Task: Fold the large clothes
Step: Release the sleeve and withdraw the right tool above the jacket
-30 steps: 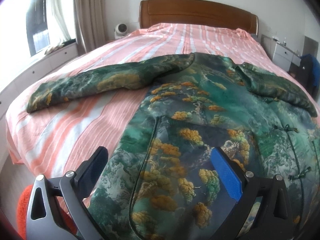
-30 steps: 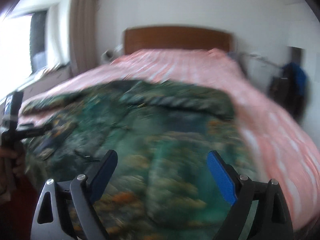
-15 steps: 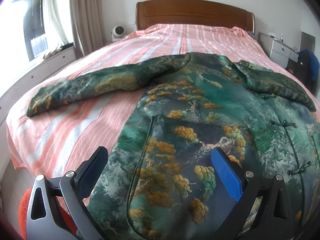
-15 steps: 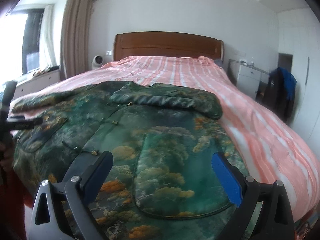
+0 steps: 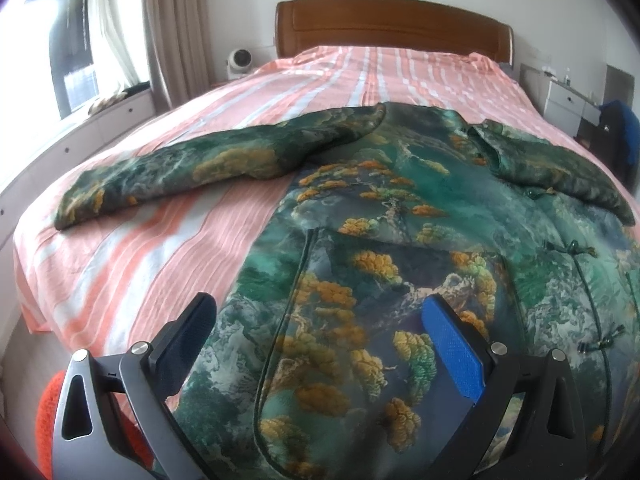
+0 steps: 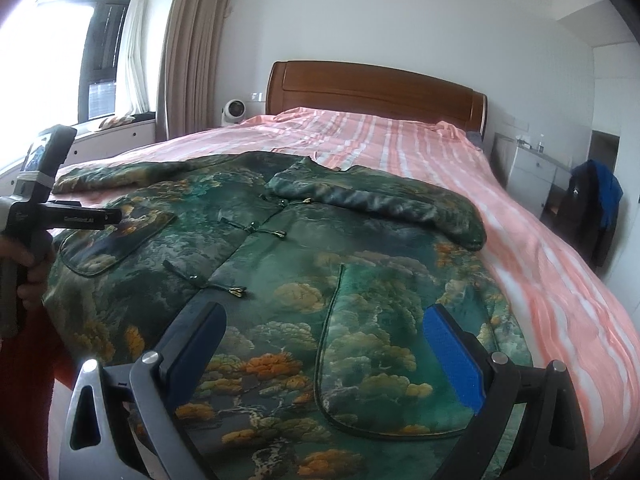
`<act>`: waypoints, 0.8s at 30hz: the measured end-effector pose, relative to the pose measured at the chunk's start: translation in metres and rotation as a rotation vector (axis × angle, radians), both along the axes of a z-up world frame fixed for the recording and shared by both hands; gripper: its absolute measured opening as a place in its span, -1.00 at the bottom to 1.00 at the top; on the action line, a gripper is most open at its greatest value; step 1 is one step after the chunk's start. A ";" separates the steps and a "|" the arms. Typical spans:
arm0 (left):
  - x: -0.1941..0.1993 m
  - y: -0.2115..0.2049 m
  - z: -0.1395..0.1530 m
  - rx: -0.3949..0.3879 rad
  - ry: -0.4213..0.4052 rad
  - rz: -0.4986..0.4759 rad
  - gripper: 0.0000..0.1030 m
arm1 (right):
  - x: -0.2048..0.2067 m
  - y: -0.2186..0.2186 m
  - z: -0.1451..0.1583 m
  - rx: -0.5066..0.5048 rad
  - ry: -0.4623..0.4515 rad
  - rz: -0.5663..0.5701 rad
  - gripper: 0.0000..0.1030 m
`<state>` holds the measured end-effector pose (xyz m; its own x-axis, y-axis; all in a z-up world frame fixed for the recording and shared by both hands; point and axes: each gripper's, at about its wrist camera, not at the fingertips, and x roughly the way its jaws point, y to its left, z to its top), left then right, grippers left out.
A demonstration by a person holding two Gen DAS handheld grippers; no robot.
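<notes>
The right gripper [image 6: 322,344] has dipped a little toward the jacket [image 6: 304,280] and rolled slightly, and its view, smeared a second ago, is now sharp. Its jaws have just been opening and now stand wide, with nothing pinched between them; the jacket's right pocket [image 6: 384,360] lies just ahead of and below the fingers. The knot buttons [image 6: 236,291] now sit closer to the gripper's left finger than before.
</notes>
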<state>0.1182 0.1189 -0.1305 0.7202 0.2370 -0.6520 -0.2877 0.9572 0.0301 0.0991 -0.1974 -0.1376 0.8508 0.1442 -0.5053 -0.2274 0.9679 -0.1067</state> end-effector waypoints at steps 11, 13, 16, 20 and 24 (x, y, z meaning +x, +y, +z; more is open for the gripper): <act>0.000 0.000 -0.001 0.006 0.004 0.007 0.99 | -0.002 0.005 0.000 0.008 0.000 0.030 0.90; -0.001 0.000 -0.001 0.004 0.003 0.008 0.99 | -0.002 0.006 0.000 0.008 0.002 0.038 0.90; -0.001 0.000 -0.001 0.005 0.003 0.009 0.99 | -0.002 0.008 -0.001 0.008 0.007 0.048 0.90; 0.000 0.001 -0.002 0.003 0.007 0.010 0.99 | -0.002 0.011 -0.001 0.008 0.005 0.062 0.90; 0.000 0.001 -0.002 0.003 0.008 0.010 0.99 | -0.002 0.012 -0.002 0.010 0.013 0.069 0.90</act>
<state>0.1178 0.1196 -0.1326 0.7128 0.2464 -0.6566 -0.2971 0.9542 0.0355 0.0976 -0.1851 -0.1396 0.8322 0.2073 -0.5143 -0.2949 0.9509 -0.0940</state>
